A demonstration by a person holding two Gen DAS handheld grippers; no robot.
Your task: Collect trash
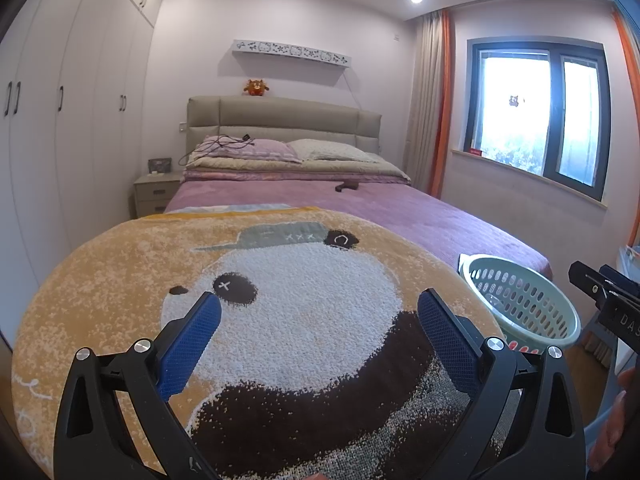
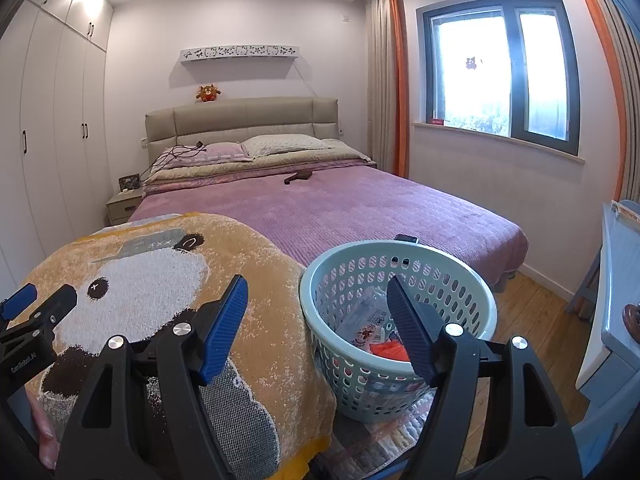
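Hovering: left gripper and right gripper both hang over the bed's foot, fingers spread wide, holding nothing.
Trash: crumpled clear plastic wrapper and an orange scrap lie inside the mint laundry basket; no loose trash shows on the blanket.
Basket place: on a patchwork mat beside the bed's foot, just right of the panda blanket.
Handling: wrappers look light, thin, crackly and slippery; pinch a bunched fold, not a flat face. The basket looks light, stiff plastic; its rim is the best hold.
Candidate: a small dark object mid-bed, too far to identify.
Around: purple bedspread, pillows with a black cable, nightstand, wardrobe, window.
Obstacles: likely the plush blanket snagging fingers and the basket wall blocking a low reach.
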